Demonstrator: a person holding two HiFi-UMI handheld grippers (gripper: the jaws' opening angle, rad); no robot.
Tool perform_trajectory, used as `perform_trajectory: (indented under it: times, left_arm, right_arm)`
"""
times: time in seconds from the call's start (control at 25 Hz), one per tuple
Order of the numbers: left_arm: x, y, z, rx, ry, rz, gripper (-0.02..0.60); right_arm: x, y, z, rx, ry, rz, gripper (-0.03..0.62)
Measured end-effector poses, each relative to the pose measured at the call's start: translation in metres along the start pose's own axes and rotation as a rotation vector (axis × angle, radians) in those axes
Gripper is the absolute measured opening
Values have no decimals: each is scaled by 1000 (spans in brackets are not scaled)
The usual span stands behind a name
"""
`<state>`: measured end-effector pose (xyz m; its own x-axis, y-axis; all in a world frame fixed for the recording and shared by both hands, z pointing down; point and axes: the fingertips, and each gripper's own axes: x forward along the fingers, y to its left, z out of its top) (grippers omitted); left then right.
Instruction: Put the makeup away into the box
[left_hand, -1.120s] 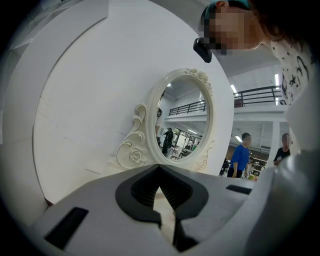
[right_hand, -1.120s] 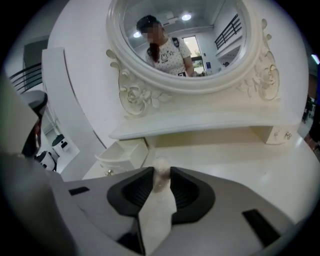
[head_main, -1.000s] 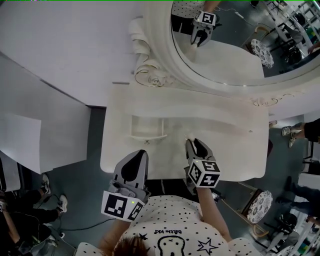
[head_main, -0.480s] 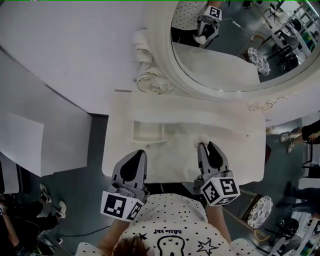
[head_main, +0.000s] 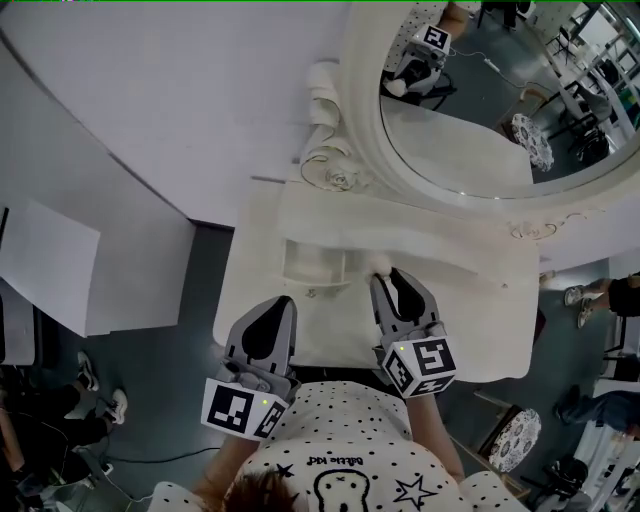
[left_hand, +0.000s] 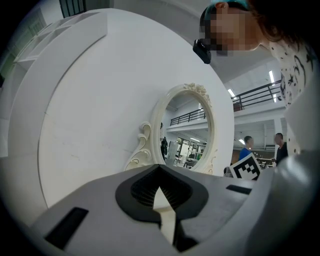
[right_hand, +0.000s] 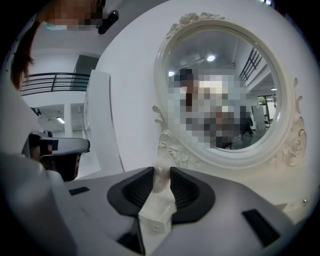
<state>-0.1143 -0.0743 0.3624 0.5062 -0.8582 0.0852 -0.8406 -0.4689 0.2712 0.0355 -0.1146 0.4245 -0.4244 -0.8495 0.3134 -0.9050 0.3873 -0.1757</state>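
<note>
My right gripper (head_main: 386, 282) is shut on a small pale rounded makeup item (head_main: 378, 264), held above the white vanity table (head_main: 470, 310) just right of the open white box (head_main: 291, 266). In the right gripper view the item (right_hand: 160, 181) is pinched between the dark pads (right_hand: 182, 189) and stands out past the tips. My left gripper (head_main: 270, 312) hovers at the table's near edge, below the box, jaws together and nothing in them. In the left gripper view its tips (left_hand: 160, 176) meet.
A large oval mirror (head_main: 480, 110) in an ornate white frame (head_main: 335, 170) stands at the table's back and reflects the right gripper. A white wall panel (head_main: 150, 110) lies left of it. Stools (head_main: 512, 425) and people's feet (head_main: 100, 405) are on the floor around.
The right gripper has risen off the table and swung left toward the box with the pale item in it. The left gripper has hardly shifted.
</note>
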Motion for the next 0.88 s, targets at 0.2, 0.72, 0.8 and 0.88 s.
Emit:
perform_trajectory:
  times: [0.2,0.72,0.8,0.88]
  left_arm:
    - [-9,14,5,5,-7,38,-5]
    - [-7,46,7,-9,2,85,-5]
    - [-6,50,6,-16,6,90,-5]
    - [-5,52,5,-22,9,95,-5]
  right_arm:
    - [44,33,-9,-71,48,109,114]
    - [119,63,-77,-206,268,223,117]
    - [125,64,-87,-221,302,231,117]
    - [130,63,-97,-230,336,234,118]
